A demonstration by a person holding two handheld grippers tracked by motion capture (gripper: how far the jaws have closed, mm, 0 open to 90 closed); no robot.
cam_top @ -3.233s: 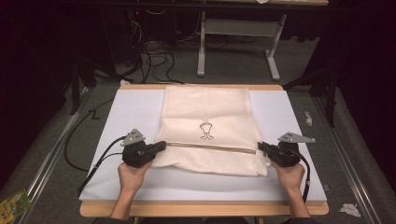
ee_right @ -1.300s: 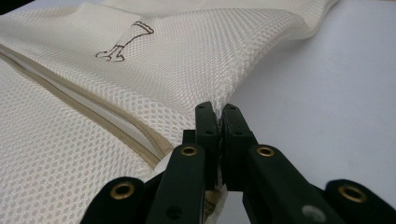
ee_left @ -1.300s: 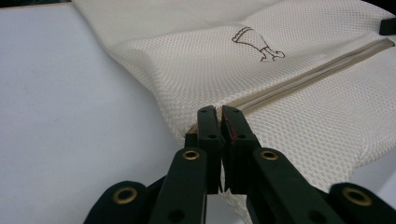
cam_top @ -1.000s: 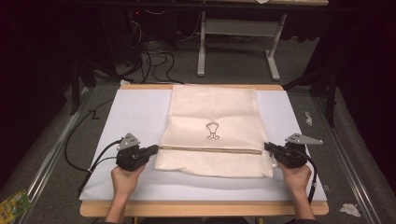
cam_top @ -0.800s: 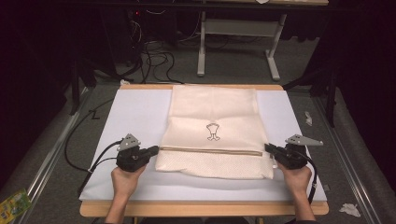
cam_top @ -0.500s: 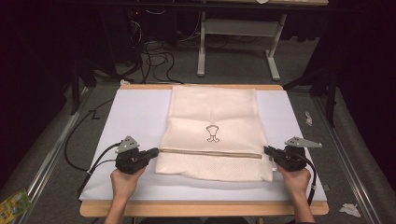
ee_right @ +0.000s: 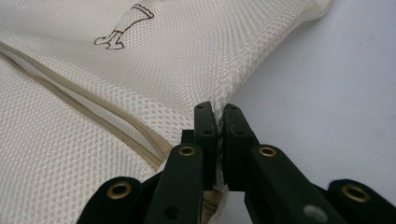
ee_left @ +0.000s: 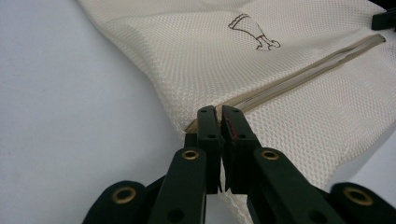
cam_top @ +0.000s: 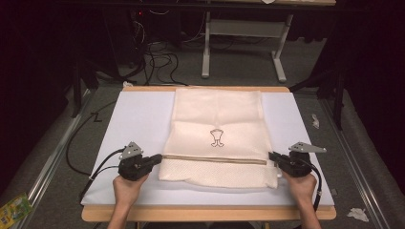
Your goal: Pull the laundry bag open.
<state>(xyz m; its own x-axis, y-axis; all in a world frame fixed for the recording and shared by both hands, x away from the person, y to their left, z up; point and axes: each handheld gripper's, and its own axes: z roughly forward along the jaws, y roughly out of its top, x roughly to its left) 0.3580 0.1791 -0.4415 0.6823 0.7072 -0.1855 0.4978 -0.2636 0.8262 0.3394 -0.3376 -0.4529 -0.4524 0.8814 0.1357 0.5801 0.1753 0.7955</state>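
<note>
Black tongs (ee_left: pixel 219 114), brass rivets, grey top plates, black cables.

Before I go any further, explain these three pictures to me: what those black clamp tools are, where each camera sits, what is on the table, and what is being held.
A person stands at the near edge of the table, which has a white cover, and holds a hand tool in each hand. Each tool ends in two black jaws that pinch like tongs.

The high view looks down from above the person. The left gripper is at the left, the right gripper at the right. The other two pictures come from small cameras riding on each tool, looking along its jaws.

On the table lies a cream mesh bag with a zipper across it and a small printed figure.

Both grippers are shut on the bag's side edges, one at each end of the zipper line.
</note>
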